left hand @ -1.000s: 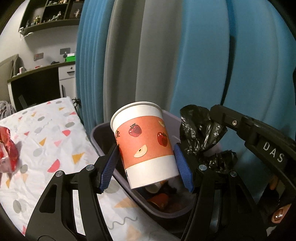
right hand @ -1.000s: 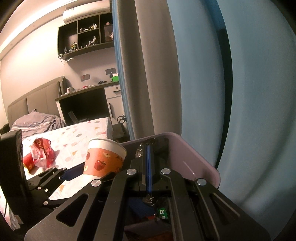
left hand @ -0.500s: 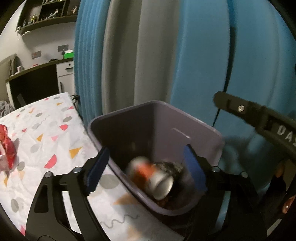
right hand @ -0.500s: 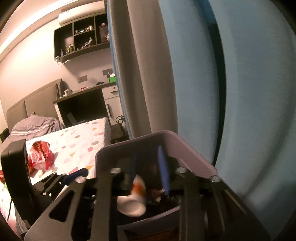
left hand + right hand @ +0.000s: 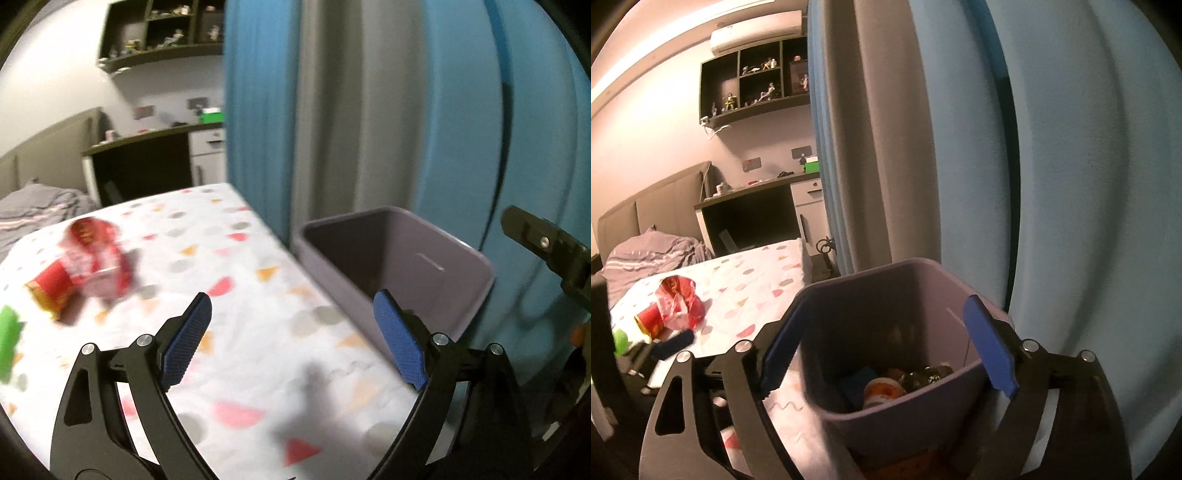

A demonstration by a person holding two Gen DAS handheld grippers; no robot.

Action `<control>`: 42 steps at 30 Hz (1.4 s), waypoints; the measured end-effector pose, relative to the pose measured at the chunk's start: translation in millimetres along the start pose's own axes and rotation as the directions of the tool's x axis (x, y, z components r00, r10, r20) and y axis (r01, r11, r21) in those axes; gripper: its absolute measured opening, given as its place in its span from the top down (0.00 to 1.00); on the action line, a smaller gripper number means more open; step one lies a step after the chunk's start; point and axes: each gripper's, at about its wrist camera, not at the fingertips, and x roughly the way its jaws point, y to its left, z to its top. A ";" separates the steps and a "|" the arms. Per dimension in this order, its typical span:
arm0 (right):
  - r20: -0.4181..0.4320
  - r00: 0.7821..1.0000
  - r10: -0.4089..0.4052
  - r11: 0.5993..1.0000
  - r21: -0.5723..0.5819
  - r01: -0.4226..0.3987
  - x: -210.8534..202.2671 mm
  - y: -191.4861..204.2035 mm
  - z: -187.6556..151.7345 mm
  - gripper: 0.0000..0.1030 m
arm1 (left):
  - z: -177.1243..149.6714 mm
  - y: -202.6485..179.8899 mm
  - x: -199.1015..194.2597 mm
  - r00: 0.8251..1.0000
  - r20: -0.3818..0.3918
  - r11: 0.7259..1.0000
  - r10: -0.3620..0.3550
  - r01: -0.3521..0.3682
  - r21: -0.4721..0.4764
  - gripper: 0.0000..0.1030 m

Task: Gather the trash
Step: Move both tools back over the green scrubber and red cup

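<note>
Both jaws are opening, empty: the left hand-held gripper (image 5: pixel 291 341) over the tabletop (image 5: pixel 258 354), the right hand-held gripper (image 5: pixel 886 345) above the bin (image 5: pixel 960 373). The red wrapper (image 5: pixel 92 266) (crinkly, probably featherlight) lies left; pinch its bunched middle.

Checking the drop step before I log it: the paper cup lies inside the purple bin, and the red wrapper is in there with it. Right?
Not quite. The paper cup is inside the purple bin, but the red wrapper is not: the right wrist view shows it lying out on the patterned tablecloth, left of the bin.
</note>
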 end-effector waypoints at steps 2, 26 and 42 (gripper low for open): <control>0.004 1.000 0.006 1.000 -0.010 -0.006 -6.3 9.7 -3.6 0.17 | -3.2 14.3 -11.9 0.999 0.013 0.999 0.045 -0.045 -0.019 0.14; -0.028 0.972 0.233 0.965 -0.121 -0.234 -28.9 173.9 -36.8 0.17 | -51.6 193.7 -122.7 0.920 0.004 0.898 0.392 -0.382 -0.219 0.14; -0.123 0.933 0.338 0.905 -0.230 -0.358 10.2 287.2 -56.2 0.17 | -66.7 286.6 -142.4 0.862 -0.029 0.826 0.507 -0.495 -0.270 0.14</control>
